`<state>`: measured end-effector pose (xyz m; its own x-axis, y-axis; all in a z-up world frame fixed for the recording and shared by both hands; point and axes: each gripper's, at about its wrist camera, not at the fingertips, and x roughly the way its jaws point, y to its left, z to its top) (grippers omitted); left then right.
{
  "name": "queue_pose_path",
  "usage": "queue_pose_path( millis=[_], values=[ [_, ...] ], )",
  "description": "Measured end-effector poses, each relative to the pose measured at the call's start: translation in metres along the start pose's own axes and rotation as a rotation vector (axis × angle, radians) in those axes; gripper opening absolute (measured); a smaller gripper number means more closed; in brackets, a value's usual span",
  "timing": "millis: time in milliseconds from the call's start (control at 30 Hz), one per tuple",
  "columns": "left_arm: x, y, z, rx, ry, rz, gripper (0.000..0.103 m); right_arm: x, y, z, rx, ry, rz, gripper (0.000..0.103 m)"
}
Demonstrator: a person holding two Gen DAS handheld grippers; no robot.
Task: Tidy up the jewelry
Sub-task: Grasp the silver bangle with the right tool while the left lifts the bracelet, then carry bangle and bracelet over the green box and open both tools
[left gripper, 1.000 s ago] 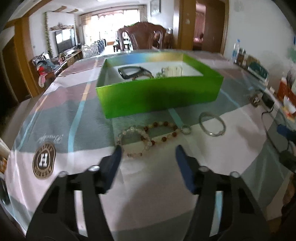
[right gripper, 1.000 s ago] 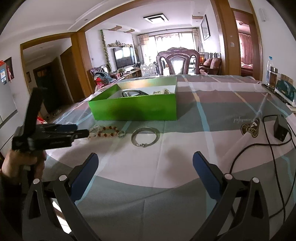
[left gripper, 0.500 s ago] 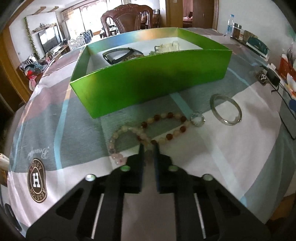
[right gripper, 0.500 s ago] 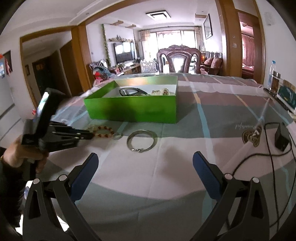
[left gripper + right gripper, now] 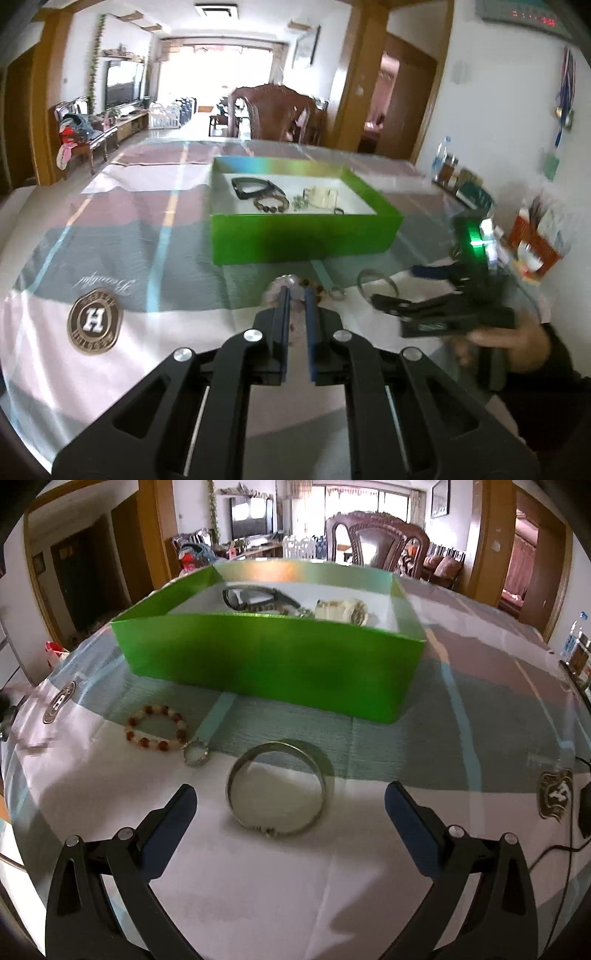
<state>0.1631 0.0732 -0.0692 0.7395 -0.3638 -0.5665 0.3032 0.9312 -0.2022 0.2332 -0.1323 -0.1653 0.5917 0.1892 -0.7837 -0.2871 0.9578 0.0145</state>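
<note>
My left gripper is shut on a pale pink bead bracelet and holds it lifted above the tablecloth in front of the green box. The box holds a black band, a dark bead bracelet and pale pieces. My right gripper is open and low over the table, its fingers either side of a silver bangle. A red and white bead bracelet with a small silver ring lies left of the bangle. The green box stands behind them.
The tablecloth carries round logo patches. A black cable and adapter lie at the right edge. Bottles and boxes stand along the far right of the table. A wooden chair stands behind it.
My left gripper has lifted with the pale bracelet pinched in it and tilted up. My right gripper has moved forward and down to the silver bangle, still open.
</note>
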Motion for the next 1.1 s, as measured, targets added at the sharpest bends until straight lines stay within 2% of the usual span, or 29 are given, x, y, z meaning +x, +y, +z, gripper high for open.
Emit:
queue_pose_path(
  millis=[67,167,200,233,400,500,667,833,1100],
  values=[
    [-0.012,0.003,-0.007,-0.020,-0.013,0.005,0.008,0.012,0.001,0.002,-0.006,0.046,-0.005,0.097],
    [-0.022,0.011,-0.018,-0.055,-0.018,0.015,0.008,0.013,0.002,0.005,-0.017,0.044,-0.009,0.084],
    [-0.024,0.014,-0.021,-0.073,-0.022,0.018,0.008,0.012,0.003,0.005,-0.024,0.041,-0.005,0.074],
    [-0.025,0.016,-0.025,-0.085,-0.023,0.021,0.008,0.009,0.005,0.006,-0.030,0.033,0.002,0.058],
    [-0.022,0.017,-0.036,-0.103,-0.005,0.036,0.008,0.001,0.007,0.001,-0.039,0.023,0.019,0.058],
    [-0.024,0.016,-0.036,-0.103,-0.009,0.028,0.008,-0.026,0.006,-0.010,-0.025,-0.057,0.019,0.058],
    [-0.028,0.009,-0.033,-0.090,-0.022,0.018,0.008,-0.107,0.009,-0.039,0.001,-0.280,0.005,0.058],
    [-0.025,-0.002,-0.029,-0.068,-0.021,0.009,0.008,-0.151,0.007,-0.061,0.034,-0.387,-0.005,0.058],
    [-0.022,-0.012,-0.030,-0.056,-0.016,-0.004,0.008,-0.156,-0.002,-0.070,0.044,-0.388,-0.003,0.058]
  ],
)
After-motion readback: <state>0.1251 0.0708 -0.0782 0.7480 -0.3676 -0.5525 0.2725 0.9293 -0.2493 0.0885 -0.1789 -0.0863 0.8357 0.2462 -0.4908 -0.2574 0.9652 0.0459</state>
